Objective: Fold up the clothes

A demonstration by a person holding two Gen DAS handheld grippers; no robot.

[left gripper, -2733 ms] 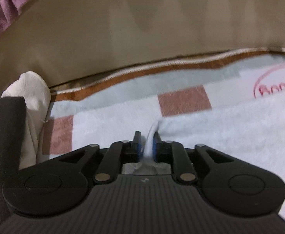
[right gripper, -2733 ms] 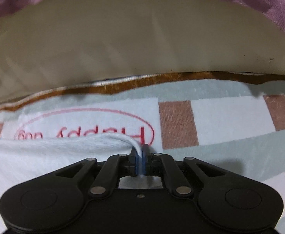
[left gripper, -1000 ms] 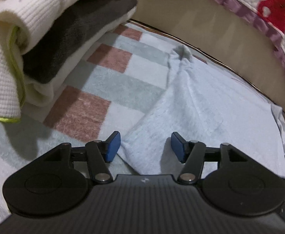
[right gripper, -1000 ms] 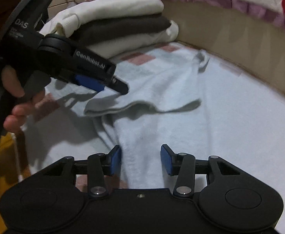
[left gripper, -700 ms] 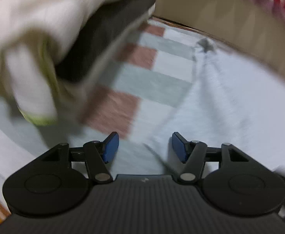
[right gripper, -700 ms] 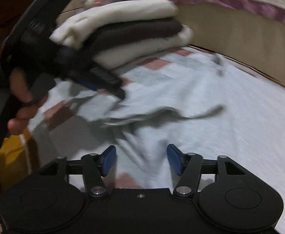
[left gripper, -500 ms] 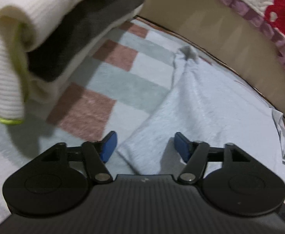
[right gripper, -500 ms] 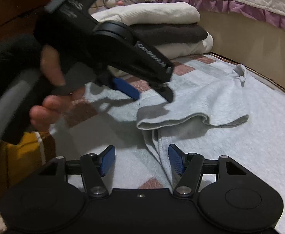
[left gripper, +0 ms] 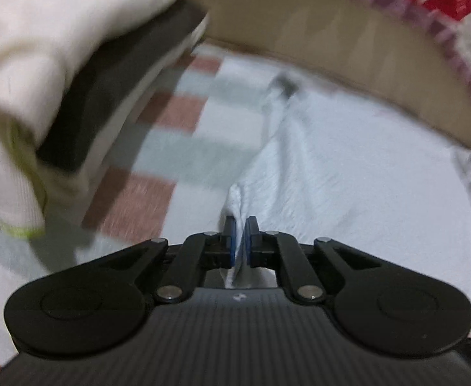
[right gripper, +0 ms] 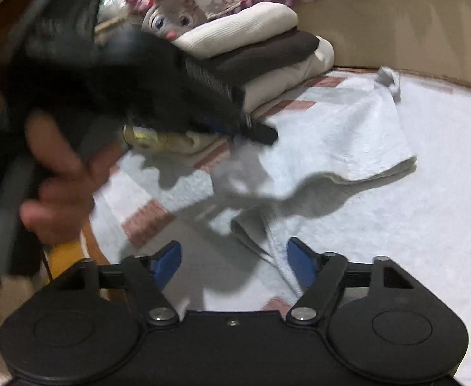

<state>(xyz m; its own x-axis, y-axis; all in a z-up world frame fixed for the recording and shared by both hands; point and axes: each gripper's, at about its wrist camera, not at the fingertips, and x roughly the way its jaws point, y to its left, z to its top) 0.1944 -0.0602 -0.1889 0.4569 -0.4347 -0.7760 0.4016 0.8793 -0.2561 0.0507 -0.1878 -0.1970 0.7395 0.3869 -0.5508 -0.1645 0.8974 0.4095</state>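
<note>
Tongs, two pairs, black with blue pads: left tongs (left gripper: 239,236) pinched nearly closed on a raised ridge of the pale towelling garment (left gripper: 332,173); right tongs (right gripper: 233,262) spread wide, low over a doubled hem of the same garment (right gripper: 341,135), gripping nothing; left tongs (right gripper: 261,133) seen again in the right wrist view, blurred, held by one hand (right gripper: 58,193) with curled fingers.

One garment, soft, white to pale grey, nubbly like terry; spread flat on the checked blanket (left gripper: 171,115), one flap turned back over itself with a rounded fold edge, a small grey-lined corner sticking up at the far end.

One blanket, fleecy, in squares of rust, pale green and white.

One stack of three folded pieces (right gripper: 267,48) at the left, just beside the garment: cream ribbed knit on top, dark brown in the middle, cream below; a yellow-green trim at the near end.

One plush toy (right gripper: 174,21), grey, big-eyed, behind the stack; one quilted cover (left gripper: 444,3) with red patches and a purple frill above a tan wall.
</note>
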